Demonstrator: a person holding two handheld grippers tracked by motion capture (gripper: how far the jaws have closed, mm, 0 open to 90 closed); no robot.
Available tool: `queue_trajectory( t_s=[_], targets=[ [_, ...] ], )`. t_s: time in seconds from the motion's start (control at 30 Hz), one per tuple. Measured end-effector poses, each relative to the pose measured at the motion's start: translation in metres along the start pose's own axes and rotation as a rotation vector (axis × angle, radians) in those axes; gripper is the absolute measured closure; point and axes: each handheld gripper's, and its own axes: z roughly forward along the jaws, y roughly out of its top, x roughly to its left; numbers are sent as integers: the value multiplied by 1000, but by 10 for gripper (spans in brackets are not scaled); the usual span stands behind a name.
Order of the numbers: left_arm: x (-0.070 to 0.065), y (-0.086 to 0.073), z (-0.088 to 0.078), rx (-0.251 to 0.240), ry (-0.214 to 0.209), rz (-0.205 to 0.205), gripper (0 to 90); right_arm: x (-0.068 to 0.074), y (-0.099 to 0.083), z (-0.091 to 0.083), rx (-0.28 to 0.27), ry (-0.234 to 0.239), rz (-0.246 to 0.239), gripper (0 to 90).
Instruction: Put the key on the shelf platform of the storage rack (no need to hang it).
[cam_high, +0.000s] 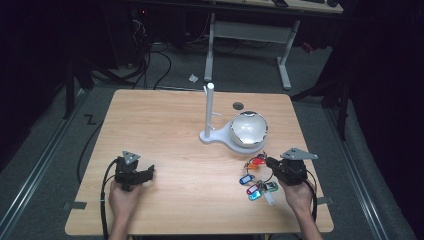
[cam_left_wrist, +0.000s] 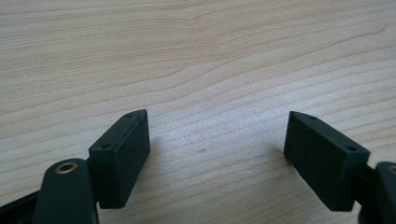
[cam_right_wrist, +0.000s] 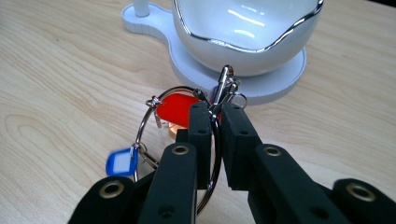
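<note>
My right tongs (cam_right_wrist: 215, 122) were clamped on the key ring (cam_right_wrist: 148, 122) just before the bowl (cam_right_wrist: 243, 32), my left (cam_left_wrist: 217, 149) stood apart over bare table (cam_left_wrist: 196, 56), and I feared the thin wire would slip out under the dangling tags' (cam_high: 255, 190) weight.

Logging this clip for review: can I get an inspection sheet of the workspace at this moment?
Surface: wooden table, bare grain, a small dark round hole near the far edge.
Job's things: key ring with coloured tags; white bowl on a white stand with an upright post.
Clutter: nothing seen.
Grippers: right gripper shut on the key ring; left gripper open, resting on the table.
Cables: black cable trailing from the left gripper.
Surroundings: dark room, desk frame, floor cables.
</note>
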Motion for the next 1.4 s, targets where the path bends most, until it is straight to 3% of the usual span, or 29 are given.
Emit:
queue_trajectory(
  t_s=[0.77, 1.4],
  targets=[
    [0, 0, 0, 0, 2, 2, 231, -9, 28, -27, -83, 37, 1, 836],
    [0, 0, 0, 1, 2, 3, 232, -19, 59, -49, -147, 56, -26, 836]
  ],
)
